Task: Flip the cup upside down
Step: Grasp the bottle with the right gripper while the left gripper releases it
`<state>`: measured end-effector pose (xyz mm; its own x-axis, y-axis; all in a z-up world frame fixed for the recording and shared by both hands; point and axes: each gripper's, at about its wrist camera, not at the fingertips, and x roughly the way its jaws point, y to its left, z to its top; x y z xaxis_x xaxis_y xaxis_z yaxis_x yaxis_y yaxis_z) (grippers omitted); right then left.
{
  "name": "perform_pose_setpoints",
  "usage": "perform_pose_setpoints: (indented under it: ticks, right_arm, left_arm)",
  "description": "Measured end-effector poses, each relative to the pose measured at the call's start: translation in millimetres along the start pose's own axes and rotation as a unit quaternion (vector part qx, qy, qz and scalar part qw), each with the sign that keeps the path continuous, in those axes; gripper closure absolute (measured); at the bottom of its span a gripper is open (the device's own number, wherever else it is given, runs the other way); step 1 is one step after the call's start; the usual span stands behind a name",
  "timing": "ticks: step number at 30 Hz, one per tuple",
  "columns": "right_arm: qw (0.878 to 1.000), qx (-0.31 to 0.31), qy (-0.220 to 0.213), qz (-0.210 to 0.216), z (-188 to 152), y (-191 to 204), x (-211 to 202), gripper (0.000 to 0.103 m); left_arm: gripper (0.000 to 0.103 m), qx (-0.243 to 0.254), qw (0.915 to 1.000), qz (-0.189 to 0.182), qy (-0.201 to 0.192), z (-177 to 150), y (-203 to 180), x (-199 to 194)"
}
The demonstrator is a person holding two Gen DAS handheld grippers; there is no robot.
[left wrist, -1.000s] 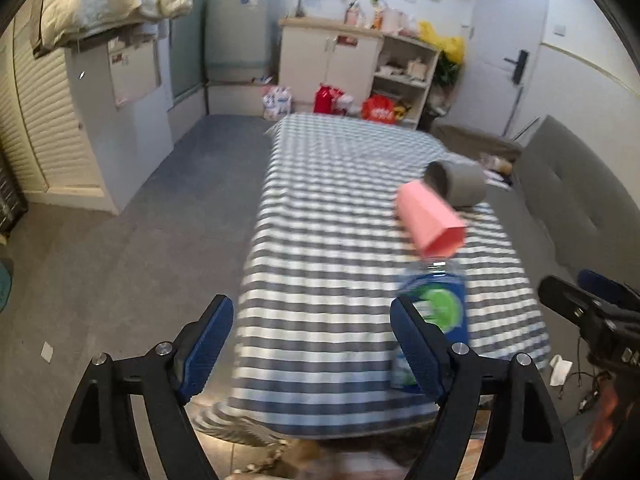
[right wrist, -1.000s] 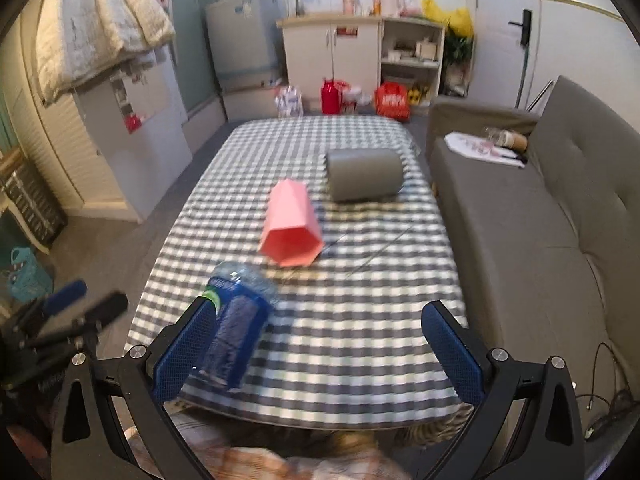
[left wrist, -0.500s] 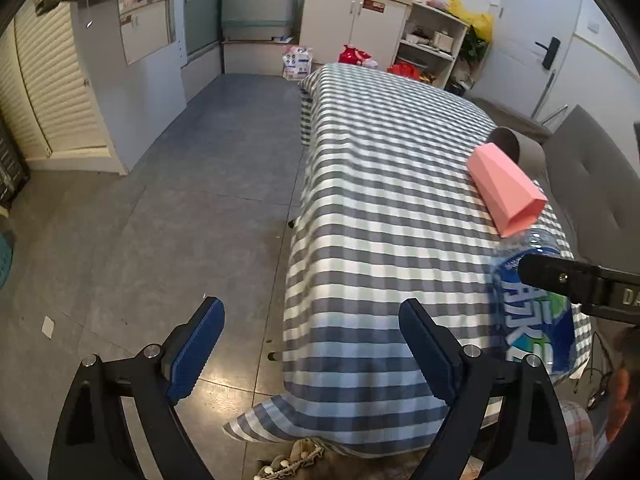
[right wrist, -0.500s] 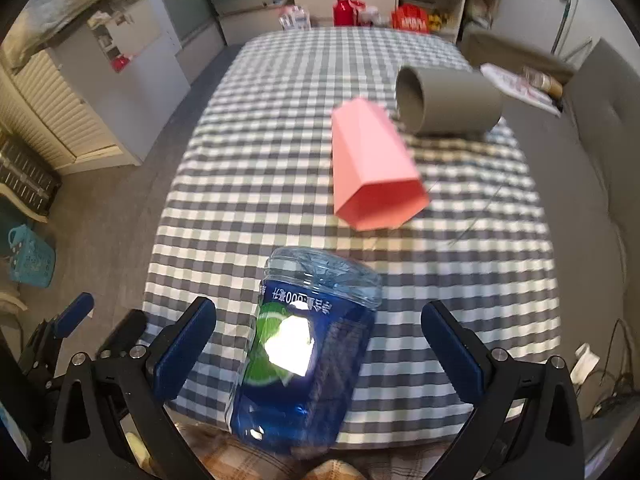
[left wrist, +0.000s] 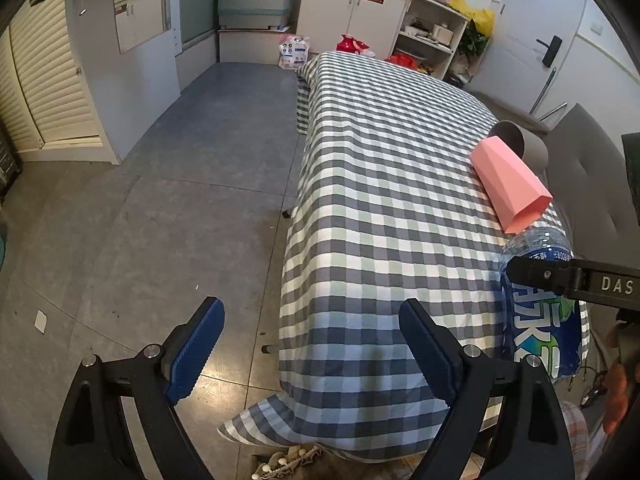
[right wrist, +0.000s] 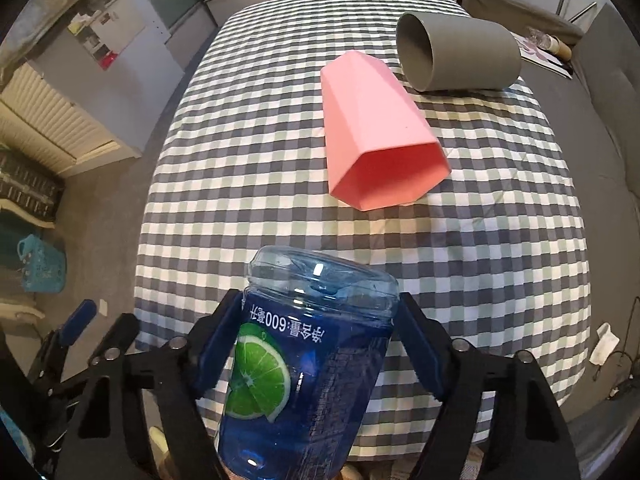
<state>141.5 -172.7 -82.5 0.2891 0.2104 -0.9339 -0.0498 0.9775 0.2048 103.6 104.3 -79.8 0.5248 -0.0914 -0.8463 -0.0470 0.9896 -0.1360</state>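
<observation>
A clear blue cup with a lime label (right wrist: 304,364) lies on its side at the near edge of the checked table (right wrist: 248,152). My right gripper (right wrist: 320,348) has its blue pads against both sides of this cup. The cup also shows in the left wrist view (left wrist: 540,304), with a right gripper finger across it. My left gripper (left wrist: 312,348) is open and empty, off the table's left front corner over the floor. A pink faceted cup (right wrist: 376,132) and a grey cup (right wrist: 456,56) lie on their sides farther back.
The grey sofa (right wrist: 616,80) runs along the table's right side. Cabinets and a shelf (left wrist: 384,12) stand beyond the far end. A tiled floor (left wrist: 168,208) lies to the left. A teal basket (right wrist: 40,264) sits on the floor at left.
My right gripper has moved forward and down and closed around the blue cup. My left gripper has swung left, off the table's corner, and stays open.
</observation>
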Motion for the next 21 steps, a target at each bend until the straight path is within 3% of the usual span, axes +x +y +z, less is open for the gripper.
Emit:
perform_pose_setpoints:
  ticks: [6,9,16,21]
  right_arm:
    - [0.997,-0.011,-0.065,0.032,-6,-13,-36,0.028]
    - [0.992,-0.043,-0.120,0.014,-12,-12,-55,0.028]
    - [0.973,-0.120,-0.199,-0.015,-46,4,-72,0.028]
    - [0.961,-0.159,-0.225,-0.018,-72,13,-74,0.028]
  left_arm:
    - [0.011,-0.002,1.0000,0.007,-0.007,2,-8,-7]
    - [0.011,-0.001,0.9999,0.008,-0.007,1,-15,-9]
    - [0.011,0.004,0.9999,0.013,-0.005,-4,-26,-13]
    - [0.011,0.008,0.9998,0.017,-0.010,-6,-31,-19]
